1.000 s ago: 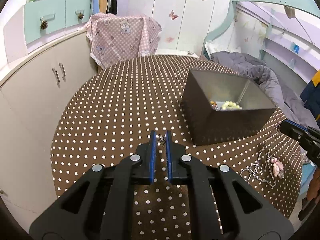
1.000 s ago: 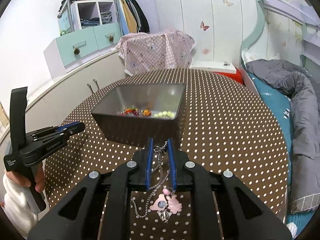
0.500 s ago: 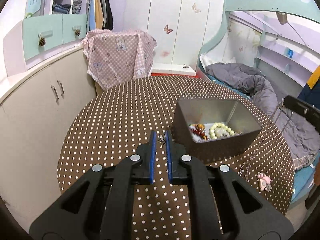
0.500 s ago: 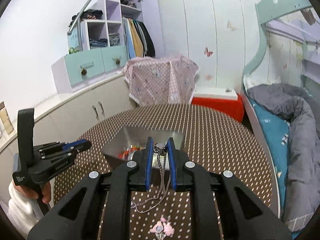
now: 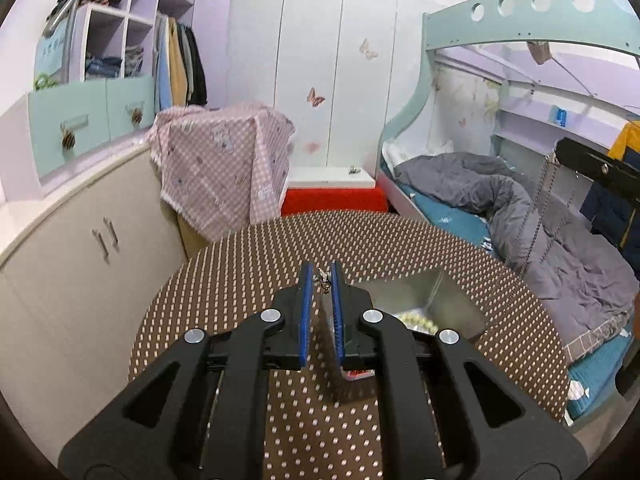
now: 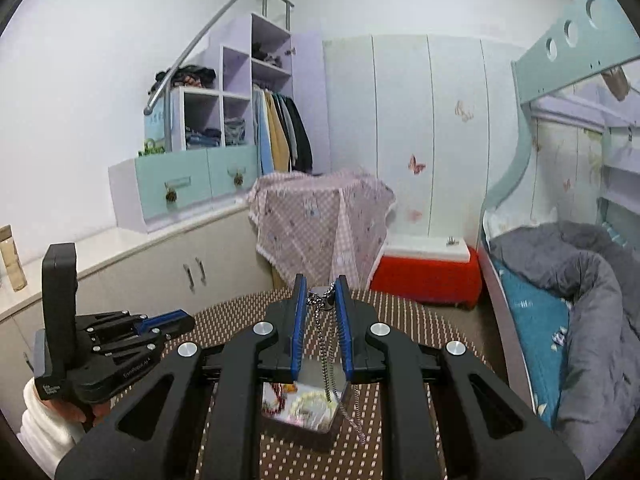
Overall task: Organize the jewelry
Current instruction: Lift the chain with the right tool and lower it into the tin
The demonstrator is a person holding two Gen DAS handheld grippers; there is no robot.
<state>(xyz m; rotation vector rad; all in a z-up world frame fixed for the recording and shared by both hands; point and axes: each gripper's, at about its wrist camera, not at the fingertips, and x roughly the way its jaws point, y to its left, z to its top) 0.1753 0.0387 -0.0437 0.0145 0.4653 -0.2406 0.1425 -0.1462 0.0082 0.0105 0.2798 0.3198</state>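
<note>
Left gripper (image 5: 320,278) up over the near-left part of the round polka-dot table (image 5: 240,280), fingers clamped on a small metal clasp (image 5: 322,277) pinched right at the tips, nothing visibly hanging below it in this view. In the right wrist view the same gripper shows at far left (image 6: 176,320), held by a hand (image 6: 76,410) in a white sleeve. Just right of the left gripper, on the table, sits the grey metal box (image 5: 436,304), open top, with pale bead bracelet (image 5: 416,320) inside against the near wall; from the right wrist view the box (image 6: 320,426) is straight below, red beads (image 6: 276,394) on its left side, pale beads (image 6: 308,400) in the middle. Right gripper (image 6: 321,294) raised above the box, fingers gripping the top of a silver chain necklace (image 6: 325,356); chain hangs straight down between the fingers, lower end reaching over the box's right edge, cannot tell if it touches. In the left wrist view the right gripper (image 5: 596,166) is at far right, high, chain (image 5: 536,216) dangling from it in two strands in front of the grey bedding (image 5: 520,208). Pendant end hidden.
</note>
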